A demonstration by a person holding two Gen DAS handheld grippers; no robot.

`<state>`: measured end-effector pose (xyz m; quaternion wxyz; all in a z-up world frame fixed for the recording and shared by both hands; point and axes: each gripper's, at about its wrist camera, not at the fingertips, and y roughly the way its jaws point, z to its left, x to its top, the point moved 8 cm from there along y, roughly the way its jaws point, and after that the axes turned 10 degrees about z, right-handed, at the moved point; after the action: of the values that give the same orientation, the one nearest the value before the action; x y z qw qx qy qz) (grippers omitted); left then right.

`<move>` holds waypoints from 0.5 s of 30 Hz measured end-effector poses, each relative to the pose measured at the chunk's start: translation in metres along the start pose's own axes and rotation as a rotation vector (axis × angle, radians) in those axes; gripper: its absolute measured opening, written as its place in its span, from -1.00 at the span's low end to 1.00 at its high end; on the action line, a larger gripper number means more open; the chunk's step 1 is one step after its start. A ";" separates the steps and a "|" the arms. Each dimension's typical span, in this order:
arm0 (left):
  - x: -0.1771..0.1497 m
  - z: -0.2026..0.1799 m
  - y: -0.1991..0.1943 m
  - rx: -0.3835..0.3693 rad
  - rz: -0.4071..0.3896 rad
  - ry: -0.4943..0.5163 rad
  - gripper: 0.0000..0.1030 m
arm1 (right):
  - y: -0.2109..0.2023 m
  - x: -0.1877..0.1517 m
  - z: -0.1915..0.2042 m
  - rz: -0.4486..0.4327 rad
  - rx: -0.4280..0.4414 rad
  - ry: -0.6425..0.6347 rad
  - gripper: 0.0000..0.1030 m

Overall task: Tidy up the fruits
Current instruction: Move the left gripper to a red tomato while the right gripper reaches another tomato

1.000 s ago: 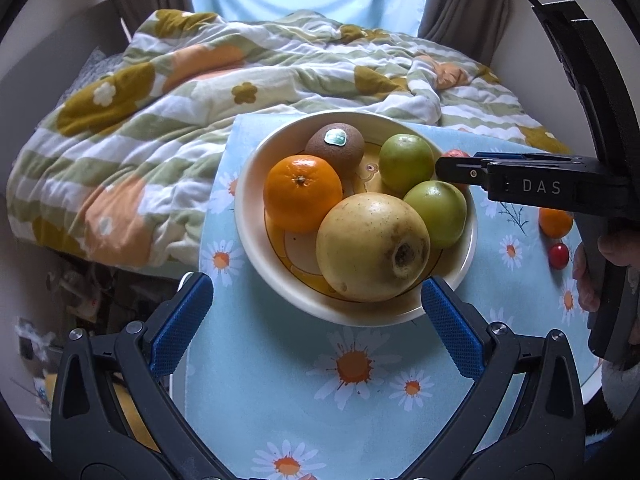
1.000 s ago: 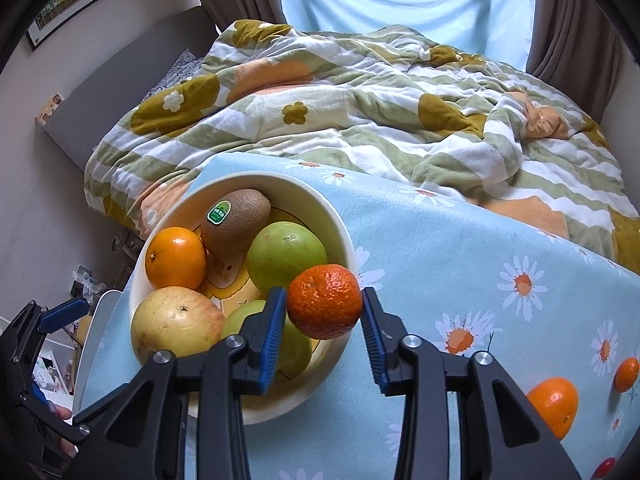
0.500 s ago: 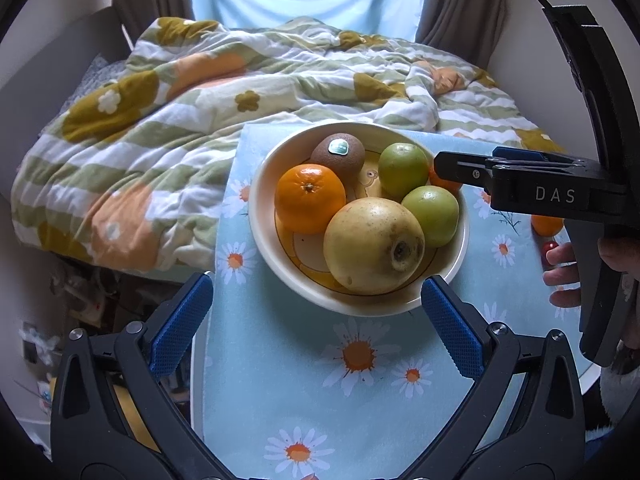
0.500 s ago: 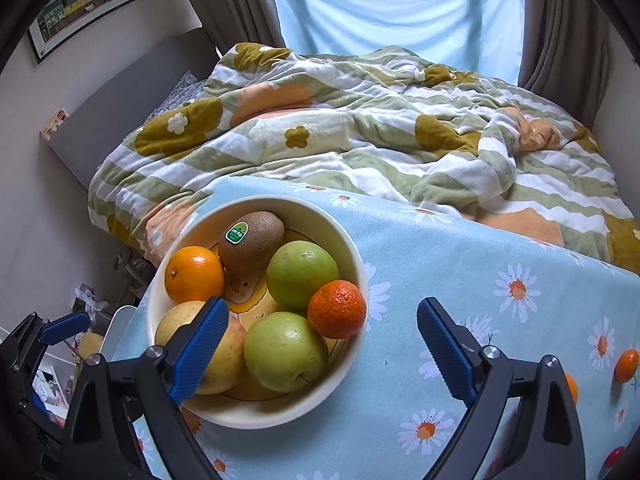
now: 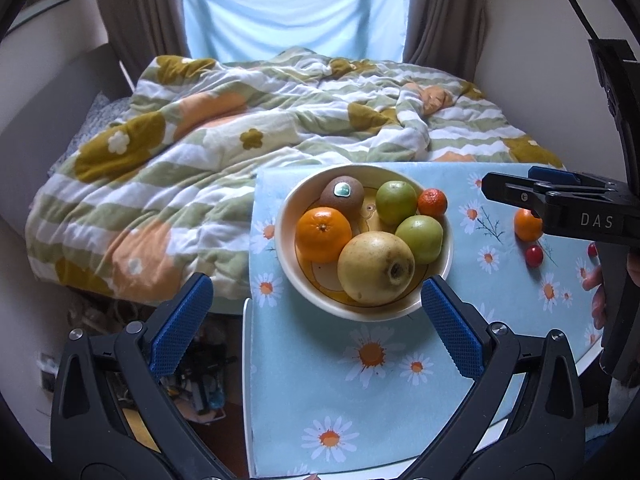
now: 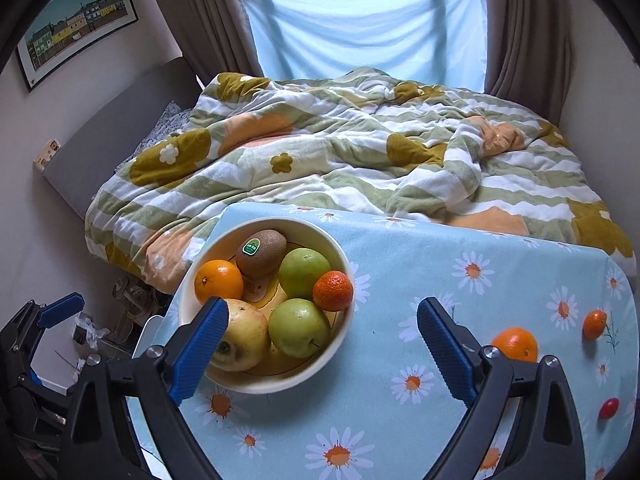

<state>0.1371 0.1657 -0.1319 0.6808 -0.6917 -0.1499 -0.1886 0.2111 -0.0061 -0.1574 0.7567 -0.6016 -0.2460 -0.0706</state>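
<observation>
Right black two-finger gripper w/ blue ribbed pads is hanging spread wide, nothing between its pads. Left black gripper w/ matching blue pads is likewise gaping wide and gripping nothing.

The round cream ceramic bowl is sitting ahead of the right gripper, toward its left pad, which is overlapping the bowl's near rim in the view. From the left gripper, the bowl is lying straight ahead, btwn the two pad tips and just beyond them.

Inside the bowl: a small bumpy orange mandarin is resting at the rim nearest the right gripper's centre line, touching two round green apples. A brown fuzzy kiwi w/ green sticker is lying at the far side, a smooth round orange at far left, and a big yellow pear-like fruit is sitting right behind the right gripper's left pad.

Outside the bowl, on the light-blue daisy-print tablecloth: a loose orange citrus is lying just past the right gripper's right pad, a smaller orange citrus farther out to the right, and a small red cherry tomato nearer, at far right.

Beyond the table, a rumpled green, white and mustard flower-print blanket is covering the bed.
</observation>
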 end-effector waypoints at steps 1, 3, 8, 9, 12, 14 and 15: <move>0.002 -0.001 -0.004 -0.004 -0.004 0.010 1.00 | -0.006 -0.002 -0.001 -0.005 -0.010 0.011 0.83; 0.004 -0.006 -0.010 -0.012 -0.015 0.033 1.00 | -0.018 -0.006 -0.006 -0.019 -0.039 0.034 0.83; 0.012 -0.025 -0.021 -0.031 -0.033 0.106 1.00 | -0.054 -0.020 -0.022 -0.057 -0.097 0.091 0.83; 0.012 -0.031 -0.023 -0.040 -0.035 0.118 1.00 | -0.061 -0.023 -0.027 -0.067 -0.099 0.106 0.83; 0.013 -0.050 -0.025 -0.070 -0.033 0.150 1.00 | -0.081 -0.034 -0.046 -0.090 -0.122 0.147 0.83; 0.013 -0.066 -0.025 -0.080 -0.037 0.170 1.00 | -0.092 -0.041 -0.060 -0.099 -0.142 0.173 0.83; 0.013 -0.074 -0.025 -0.082 -0.040 0.177 1.00 | -0.096 -0.045 -0.068 -0.100 -0.148 0.180 0.83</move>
<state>0.1332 0.0919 -0.1038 0.6587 -0.6964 -0.0951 -0.2685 0.1532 -0.1047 -0.1042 0.7247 -0.6340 -0.2008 -0.1802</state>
